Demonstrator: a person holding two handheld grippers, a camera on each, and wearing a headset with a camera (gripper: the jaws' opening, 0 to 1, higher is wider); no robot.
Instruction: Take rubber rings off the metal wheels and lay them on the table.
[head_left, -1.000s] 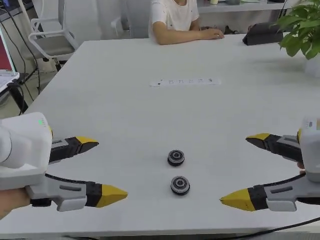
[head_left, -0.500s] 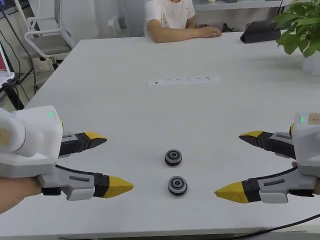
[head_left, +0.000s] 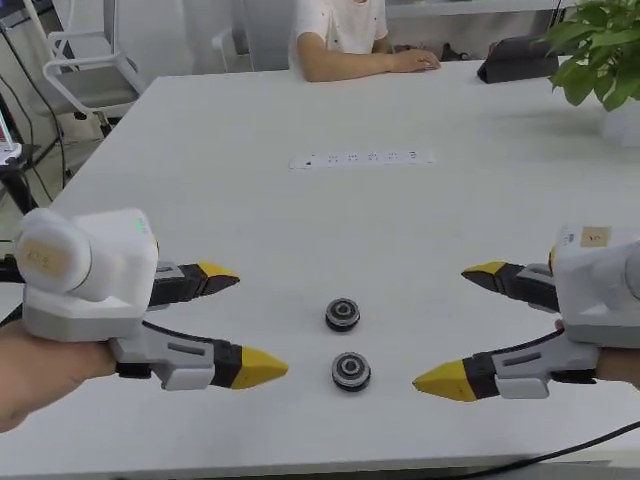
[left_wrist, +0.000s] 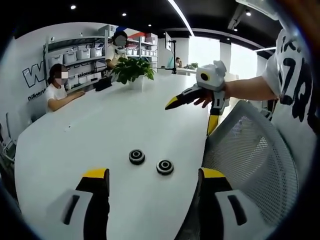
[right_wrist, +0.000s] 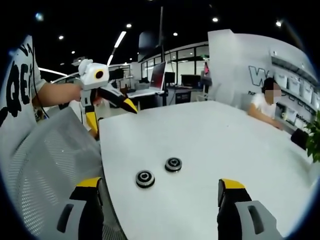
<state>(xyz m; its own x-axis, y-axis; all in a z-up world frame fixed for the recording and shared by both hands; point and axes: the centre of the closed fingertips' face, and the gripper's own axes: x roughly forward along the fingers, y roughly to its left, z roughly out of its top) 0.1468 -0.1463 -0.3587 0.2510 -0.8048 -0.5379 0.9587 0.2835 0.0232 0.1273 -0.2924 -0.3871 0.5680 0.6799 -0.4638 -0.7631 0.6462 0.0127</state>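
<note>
The far wheel (head_left: 342, 314) and the near wheel (head_left: 351, 371) are laid flat on the tabletop (head_left: 300, 220), close together, with the rubber rings (head_left: 336, 372) judged not yet removed. The left tongs (head_left: 260, 323) and the right tongs (head_left: 440, 326) are held spread wide and empty on opposite sides of the wheels, clear of both, presumably so that one wheel can be steadied while its ring is pulled.
</note>
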